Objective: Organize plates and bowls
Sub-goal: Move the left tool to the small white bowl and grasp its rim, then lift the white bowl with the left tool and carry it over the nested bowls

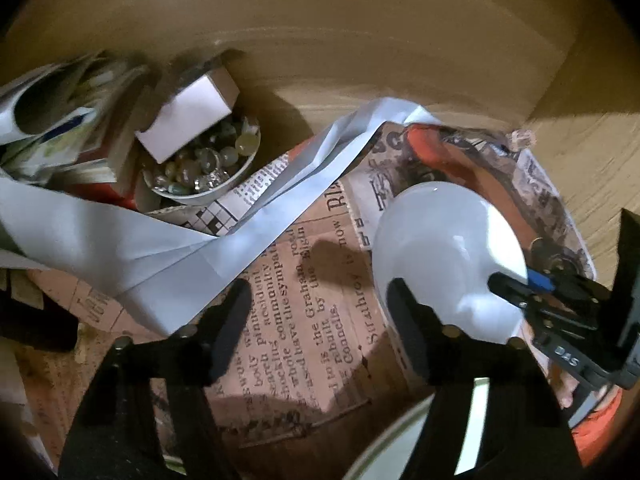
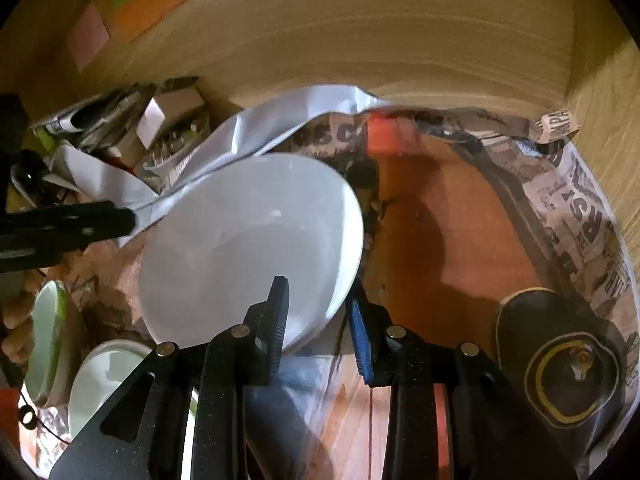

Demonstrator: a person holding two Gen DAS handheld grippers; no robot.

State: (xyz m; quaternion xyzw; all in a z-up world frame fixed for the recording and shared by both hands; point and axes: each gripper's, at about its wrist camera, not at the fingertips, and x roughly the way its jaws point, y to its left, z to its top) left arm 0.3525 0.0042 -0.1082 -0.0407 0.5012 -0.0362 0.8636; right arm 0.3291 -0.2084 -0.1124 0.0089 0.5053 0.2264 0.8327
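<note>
Left wrist view: the left gripper [image 1: 320, 320] is spread and holds nothing. The white bowl [image 1: 444, 256] hangs just ahead of its right finger, tilted on edge over the newspaper [image 1: 296, 300]. The right gripper [image 1: 520, 284] reaches in from the right and touches the bowl's rim.

Right wrist view: the right gripper [image 2: 316, 316] pinches the bowl [image 2: 248, 244] by its near rim; the bowl leans up and away to the left. The right hand has it. Green-rimmed bowls [image 2: 48, 336] sit lower left, likely the stacking spot.
</note>
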